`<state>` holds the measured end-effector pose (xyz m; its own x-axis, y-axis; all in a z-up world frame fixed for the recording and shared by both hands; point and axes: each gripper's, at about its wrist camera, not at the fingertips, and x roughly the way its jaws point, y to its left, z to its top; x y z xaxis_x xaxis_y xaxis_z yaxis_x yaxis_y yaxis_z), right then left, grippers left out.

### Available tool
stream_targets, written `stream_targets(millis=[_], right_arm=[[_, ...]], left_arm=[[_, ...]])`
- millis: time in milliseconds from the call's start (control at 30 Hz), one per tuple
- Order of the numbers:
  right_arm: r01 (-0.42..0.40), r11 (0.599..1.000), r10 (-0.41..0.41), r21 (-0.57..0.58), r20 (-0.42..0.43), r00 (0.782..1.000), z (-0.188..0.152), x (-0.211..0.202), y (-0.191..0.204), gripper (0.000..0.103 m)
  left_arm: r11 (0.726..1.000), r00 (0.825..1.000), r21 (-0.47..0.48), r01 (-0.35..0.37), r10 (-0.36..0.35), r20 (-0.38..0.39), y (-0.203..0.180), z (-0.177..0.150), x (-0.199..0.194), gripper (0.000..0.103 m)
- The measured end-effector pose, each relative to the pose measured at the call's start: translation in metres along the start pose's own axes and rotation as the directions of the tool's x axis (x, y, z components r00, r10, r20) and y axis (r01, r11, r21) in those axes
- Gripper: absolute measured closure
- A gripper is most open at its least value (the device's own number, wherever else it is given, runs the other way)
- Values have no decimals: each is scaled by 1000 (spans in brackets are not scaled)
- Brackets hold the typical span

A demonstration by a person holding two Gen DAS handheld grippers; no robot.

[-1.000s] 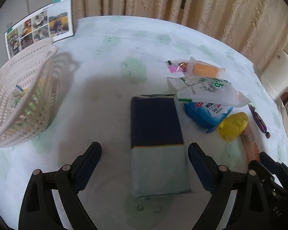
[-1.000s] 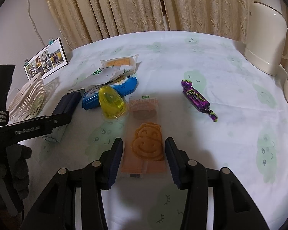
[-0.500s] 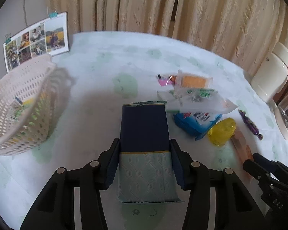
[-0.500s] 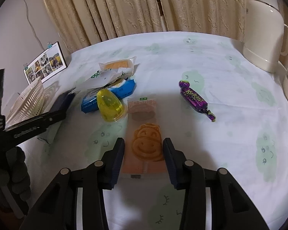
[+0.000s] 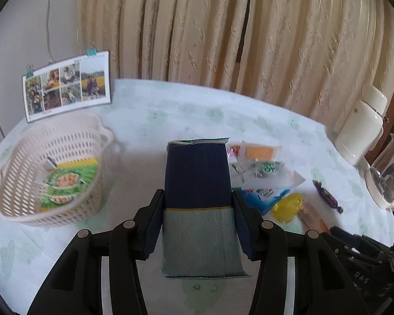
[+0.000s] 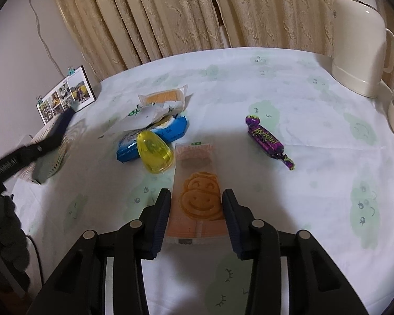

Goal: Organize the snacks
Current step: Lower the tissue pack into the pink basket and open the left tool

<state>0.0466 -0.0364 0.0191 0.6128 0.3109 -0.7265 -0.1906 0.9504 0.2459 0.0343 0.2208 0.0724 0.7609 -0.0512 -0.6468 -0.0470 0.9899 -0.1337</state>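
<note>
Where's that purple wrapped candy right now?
In the right wrist view, the purple candy lies alone on the tablecloth, right of the smiley-face snack packet and in front of the cream jug.

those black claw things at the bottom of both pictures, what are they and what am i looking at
They are two handheld grippers, one in each of a person's hands, each with a camera looking along its jaws. The left gripper is shut on a dark blue and grey patterned snack packet, beside a white plastic lattice basket. The right gripper has its jaws either side of an orange smiley-face lolly packet lying on the pale green-printed tablecloth; whether it grips, I cannot tell. Nearby lie a yellow egg-shaped plastic container and a purple wrapped candy.
</note>
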Motion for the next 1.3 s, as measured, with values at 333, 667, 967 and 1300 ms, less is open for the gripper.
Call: stream_targets(millis=[333, 667, 967, 1300], right_arm=[[14, 1000, -14, 5, -8, 1000, -3, 6, 1, 59], [15, 1000, -15, 13, -3, 1000, -3, 6, 1, 56], [15, 1000, -15, 13, -4, 1000, -3, 6, 1, 56], [8, 1000, -8, 26, 0, 1000, -2, 5, -1, 55]], left_arm=[[993, 984, -40, -113, 118, 134, 32, 20, -28, 52], [966, 955, -145, -212, 236, 177, 84, 30, -32, 52], [935, 932, -213, -284, 321, 168, 127, 33, -24, 52], [914, 926, -269, -304, 350, 144, 145, 29, -15, 33]])
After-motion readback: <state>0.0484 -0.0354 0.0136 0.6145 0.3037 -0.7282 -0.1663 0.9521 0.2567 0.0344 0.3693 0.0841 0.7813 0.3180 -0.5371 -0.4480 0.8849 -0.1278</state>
